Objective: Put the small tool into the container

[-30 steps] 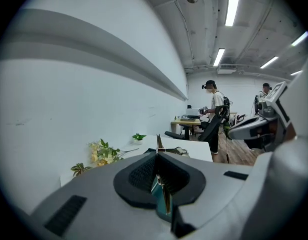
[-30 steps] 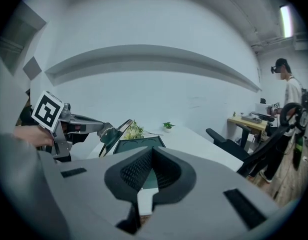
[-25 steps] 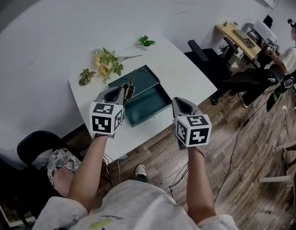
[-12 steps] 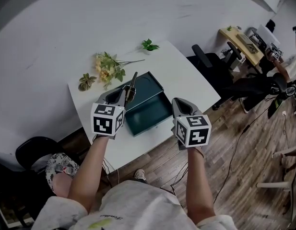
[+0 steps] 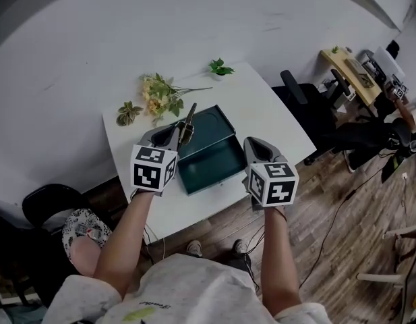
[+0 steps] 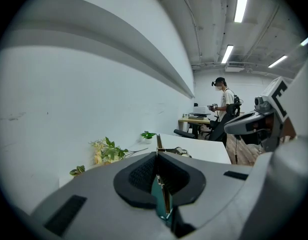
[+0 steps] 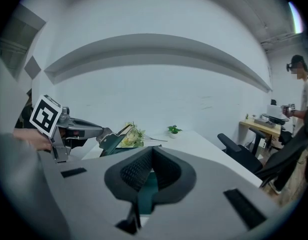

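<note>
My left gripper (image 5: 175,133) pinches the small tool (image 5: 187,119), long axis pointing up-frame, at the upper left rim of the centre-frame container (image 5: 218,159), nearer than my shut, empty right gripper (image 5: 255,148).

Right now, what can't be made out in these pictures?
- small tool: its kind. Head view shows it tiny, its lower end inside the left tongs; left gripper view shows only a thin edge.
- container: whether anything lies inside. Head view is too small and dark; the right tongs' body covers it in the right gripper view.
- table: part of its front edge lies behind the right tongs, head view.
</note>
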Motion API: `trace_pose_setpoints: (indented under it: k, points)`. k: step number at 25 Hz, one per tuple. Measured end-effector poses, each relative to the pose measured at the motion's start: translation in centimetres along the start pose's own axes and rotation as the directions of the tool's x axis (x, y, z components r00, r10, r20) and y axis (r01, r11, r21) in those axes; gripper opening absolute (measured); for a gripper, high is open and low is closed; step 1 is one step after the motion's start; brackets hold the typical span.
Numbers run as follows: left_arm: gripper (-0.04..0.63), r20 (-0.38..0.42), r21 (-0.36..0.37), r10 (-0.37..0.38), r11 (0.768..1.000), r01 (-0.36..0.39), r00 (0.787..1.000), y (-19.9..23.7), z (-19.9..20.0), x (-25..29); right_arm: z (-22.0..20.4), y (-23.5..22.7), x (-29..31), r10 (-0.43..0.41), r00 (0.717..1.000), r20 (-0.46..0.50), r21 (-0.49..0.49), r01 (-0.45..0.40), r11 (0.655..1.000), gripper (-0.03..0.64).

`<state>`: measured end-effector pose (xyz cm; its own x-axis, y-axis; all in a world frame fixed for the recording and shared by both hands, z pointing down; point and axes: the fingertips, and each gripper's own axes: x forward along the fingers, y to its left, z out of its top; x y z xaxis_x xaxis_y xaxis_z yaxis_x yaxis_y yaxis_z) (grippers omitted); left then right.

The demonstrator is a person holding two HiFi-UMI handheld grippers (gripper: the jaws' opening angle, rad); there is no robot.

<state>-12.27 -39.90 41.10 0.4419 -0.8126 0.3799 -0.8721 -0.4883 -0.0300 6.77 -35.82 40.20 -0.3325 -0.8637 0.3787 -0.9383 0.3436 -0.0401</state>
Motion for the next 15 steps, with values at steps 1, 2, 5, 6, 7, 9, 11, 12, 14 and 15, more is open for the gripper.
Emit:
trace_pose_setpoints:
  k: [1, 2, 5, 6, 7, 9, 11, 12, 14, 15]
  points:
    - [0.005, -0.001, -0.001, 0.011, 1.0, -0.011, 1.0, 0.0, 0.0, 0.0, 0.1, -0.1, 0.2, 0.012, 1.0, 0.002, -0.004, -0.012, 1.0, 0.003]
    - [0.005, -0.002, -0.003, 0.023, 1.0, -0.023, 1.0, -0.1, 0.1, 0.0, 0.2, -0.3, 0.3, 0.026, 1.0, 0.004, -0.009, -0.026, 1.0, 0.003]
    - [0.005, -0.007, -0.008, 0.063, 0.998, -0.063, 0.998, -0.4, 0.2, -0.2, 0.4, -0.8, 0.8, 0.076, 0.997, 0.006, -0.024, -0.075, 0.997, 0.003]
    - [0.005, -0.01, -0.01, 0.079, 0.997, -0.079, 0.997, -0.6, 0.2, -0.2, 0.5, -1.1, 0.9, 0.094, 0.996, 0.004, -0.031, -0.094, 0.995, 0.003]
    - [0.005, -0.013, -0.012, 0.096, 0.995, -0.096, 0.995, -0.8, 0.1, -0.3, 0.4, -1.3, 1.1, 0.114, 0.994, 0.0, -0.039, -0.114, 0.993, 0.003]
    - [0.005, -0.019, -0.02, 0.132, 0.991, -0.132, 0.991, -1.3, 0.2, -0.5, 0.4, -1.7, 1.3, 0.154, 0.988, -0.008, -0.061, -0.155, 0.986, 0.003]
    - [0.005, -0.022, -0.022, 0.166, 0.986, -0.166, 0.986, -1.8, 0.4, -0.7, 0.7, -2.2, 1.4, 0.192, 0.981, -0.01, -0.081, -0.192, 0.978, 0.003]
    - [0.005, -0.023, -0.02, 0.181, 0.983, -0.181, 0.983, -2.2, 0.5, -0.9, 0.9, -2.5, 1.3, 0.208, 0.978, -0.008, -0.089, -0.208, 0.974, 0.003]
    - [0.005, -0.024, -0.017, 0.211, 0.977, -0.211, 0.977, -3.0, 0.7, -1.2, 1.0, -3.1, 1.1, 0.241, 0.97, -0.004, -0.101, -0.24, 0.965, 0.003]
    - [0.005, -0.024, -0.018, 0.226, 0.974, -0.227, 0.974, -3.4, 0.7, -1.5, 1.1, -3.2, 1.1, 0.259, 0.966, -0.004, -0.106, -0.257, 0.96, 0.003]
